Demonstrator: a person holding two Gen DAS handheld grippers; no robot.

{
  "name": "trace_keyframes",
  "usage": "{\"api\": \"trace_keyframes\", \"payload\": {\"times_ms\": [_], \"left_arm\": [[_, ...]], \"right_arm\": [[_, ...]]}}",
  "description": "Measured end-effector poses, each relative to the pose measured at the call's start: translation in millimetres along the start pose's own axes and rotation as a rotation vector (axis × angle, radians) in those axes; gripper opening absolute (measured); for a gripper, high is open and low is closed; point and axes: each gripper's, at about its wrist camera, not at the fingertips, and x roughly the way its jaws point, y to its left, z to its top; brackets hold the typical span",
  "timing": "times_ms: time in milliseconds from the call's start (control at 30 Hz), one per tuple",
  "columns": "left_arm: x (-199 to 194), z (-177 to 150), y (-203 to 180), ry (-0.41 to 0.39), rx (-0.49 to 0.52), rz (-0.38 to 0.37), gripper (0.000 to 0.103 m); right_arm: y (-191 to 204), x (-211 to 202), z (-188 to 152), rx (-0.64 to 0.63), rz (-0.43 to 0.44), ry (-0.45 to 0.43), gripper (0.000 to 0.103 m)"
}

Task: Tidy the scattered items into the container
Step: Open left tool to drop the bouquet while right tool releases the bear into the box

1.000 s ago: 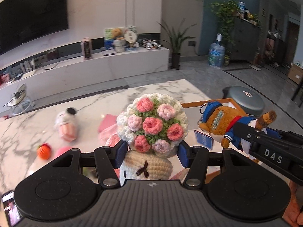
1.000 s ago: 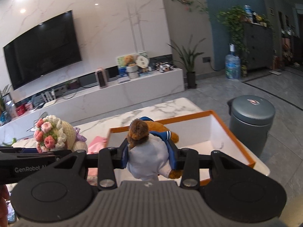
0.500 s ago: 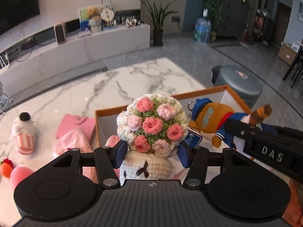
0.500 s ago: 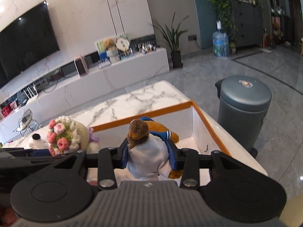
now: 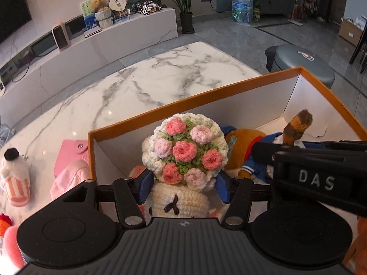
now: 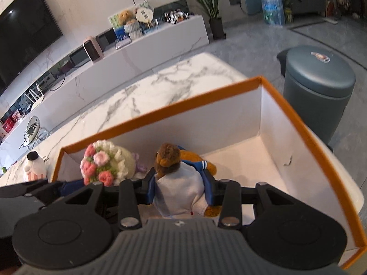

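Note:
My left gripper (image 5: 183, 186) is shut on a cream crochet doll (image 5: 184, 151) with a cap of pink roses, its blue pads pressed on both sides of it. The doll hangs over the left end of the white box with an orange rim (image 5: 206, 96). My right gripper (image 6: 180, 190) is shut on a brown plush bear (image 6: 167, 158) in a white and blue jacket, held low inside the box (image 6: 183, 105). The two toys are side by side, with the crochet doll (image 6: 105, 162) to the left of the bear (image 5: 243, 137).
The box stands on a marble table (image 5: 149, 87). Left of it lie a pink pouch (image 5: 71, 151), a white plush with a striped body (image 5: 15, 176) and an orange toy (image 5: 3, 224). A grey bin (image 6: 318, 80) stands on the floor past the box's right side.
Both grippers have moved forward and down with their toys, from beside and above the box to inside its rim. Both cameras tilt down more.

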Motion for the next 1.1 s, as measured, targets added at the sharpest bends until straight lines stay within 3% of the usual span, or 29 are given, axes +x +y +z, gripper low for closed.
{"api": "trace_keyframes", "payload": {"times_ms": [400,567,833,1100], "left_arm": [[3,-2,-5,0.017,0.044,0.017,0.073],[-2,-4,-4,0.011,0.06,0.021,0.082],[-18,-7,-5,-0.002,0.084,0.028,0.083],[-35,-9,1,-0.014,0.022,0.003,0.083]], "right_arm": [[-1,6,-4,0.034,0.001,0.05,0.045],[-5,6,-7,0.071,0.02,0.076,0.047],[-4,6,-11,0.089,0.043,0.096,0.047],[-3,-10,-10,0.081,0.024,0.069,0.059]]}}
